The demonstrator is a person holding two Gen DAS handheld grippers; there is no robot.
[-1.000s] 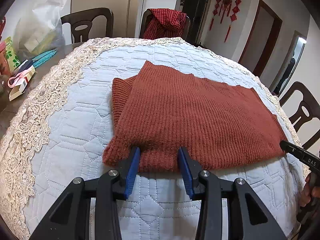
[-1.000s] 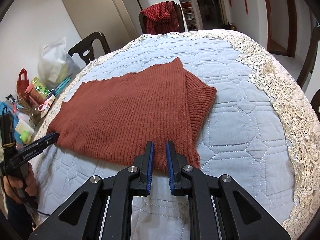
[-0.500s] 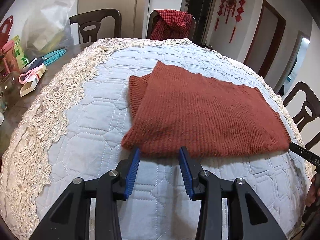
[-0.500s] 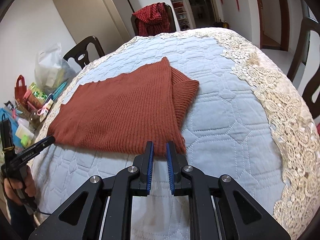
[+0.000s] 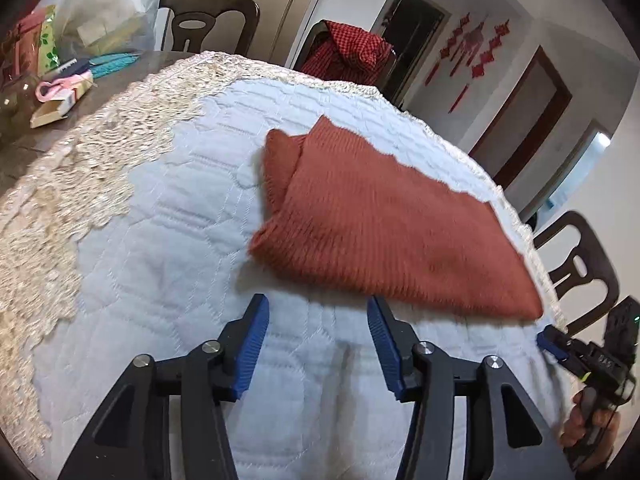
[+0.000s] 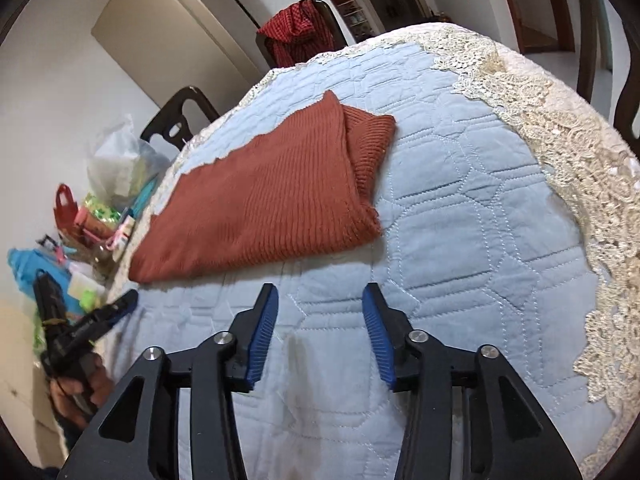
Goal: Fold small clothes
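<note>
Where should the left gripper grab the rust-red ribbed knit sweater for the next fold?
Probably the near left corner of the rust-red ribbed knit sweater, coming in low from the table's near edge. That corner bulges slightly off the light blue quilted cover, and the open left gripper already faces it.

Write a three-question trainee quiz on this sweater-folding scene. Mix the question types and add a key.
1. True or false: the left gripper is clamped on the rust sweater.
2. The right gripper is: A) open, B) shut on the sweater, C) out of view.
3. Fill in: the sweater lies on a quilted blue ____ edged with lace.

Key: 1 false, it is open and clear of the knit; 2 A; 3 cloth.
</note>
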